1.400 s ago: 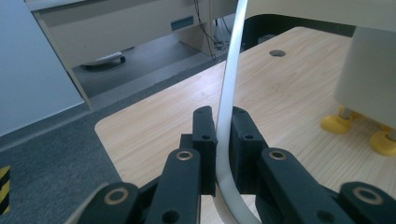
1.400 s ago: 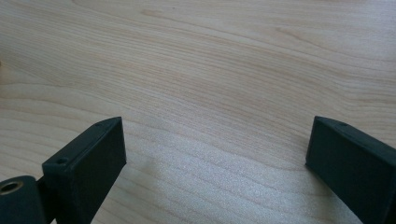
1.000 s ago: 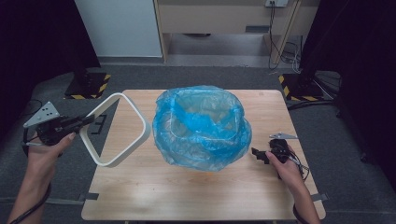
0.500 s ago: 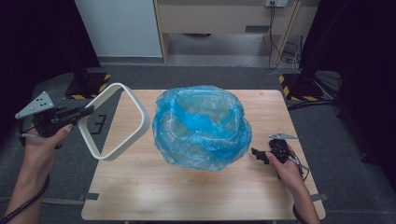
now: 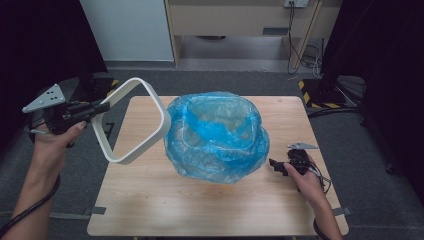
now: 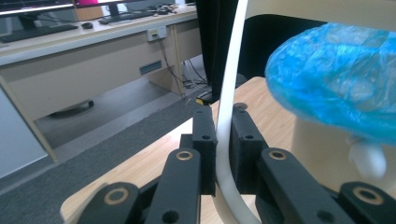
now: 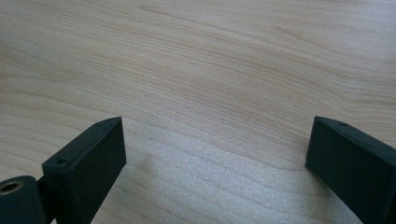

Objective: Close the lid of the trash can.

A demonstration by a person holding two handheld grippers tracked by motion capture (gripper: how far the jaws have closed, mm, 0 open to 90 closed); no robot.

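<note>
black left gripper (image 5: 102, 106) clamping the white ring frame (image 5: 134, 120), holding it tilted above the table's (image 5: 150, 210) nine o'clock edge. needing a level frame, centred over the blue bag (image 5: 217, 135) before lowering, keeping the plastic from snagging. right gripper (image 5: 275, 164), jaws spread and holding nothing, resting at three o'clock beside the bag.

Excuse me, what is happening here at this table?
A person works at a wooden table with a gripper in each hand. The left gripper is shut on a white frame with rounded corners, holding it tilted above the table's left side. Beside it stands a bin lined with a blue plastic bag. The right gripper rests open, low over the bare wood near the bag, holding nothing.
</note>
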